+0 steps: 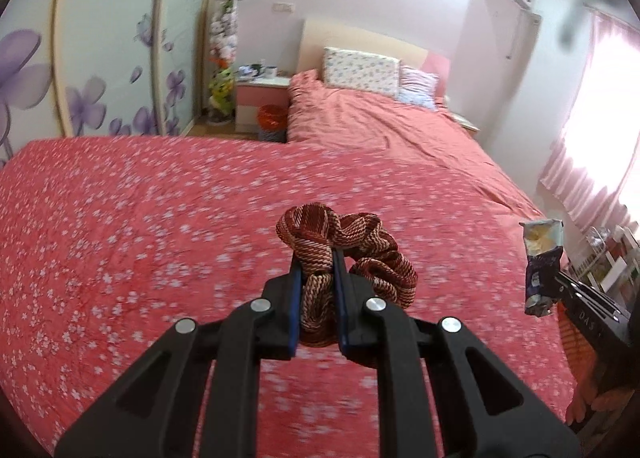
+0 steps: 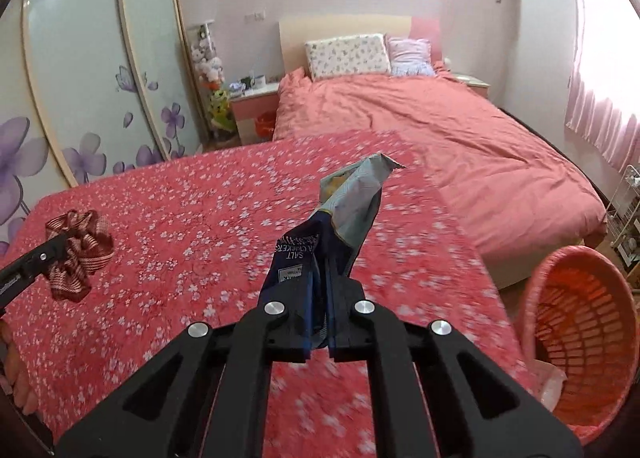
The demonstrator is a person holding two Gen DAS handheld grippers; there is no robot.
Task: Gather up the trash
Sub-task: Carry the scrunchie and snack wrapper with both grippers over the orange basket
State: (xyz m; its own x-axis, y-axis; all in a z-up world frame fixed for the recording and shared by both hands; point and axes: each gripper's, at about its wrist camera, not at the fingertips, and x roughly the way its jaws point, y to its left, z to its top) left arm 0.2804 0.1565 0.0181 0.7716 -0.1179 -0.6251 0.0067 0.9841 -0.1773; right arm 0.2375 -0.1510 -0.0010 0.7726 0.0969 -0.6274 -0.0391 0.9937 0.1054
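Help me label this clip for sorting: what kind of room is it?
A bedroom, most likely. A made bed with pillows stands against the far wall, a nightstand sits beside it, and a wardrobe with flower-printed sliding doors runs along the left.

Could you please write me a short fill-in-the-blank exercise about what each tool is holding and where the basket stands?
1. The left tool is shut on a striped ____.
2. The right tool is shut on a crumpled cracker ____.
3. In the right wrist view, the orange basket stands to the ____ of the floral cover.
4. Both held things hang clear ____ the cover.

Missing words: scrunchie; wrapper; right; above
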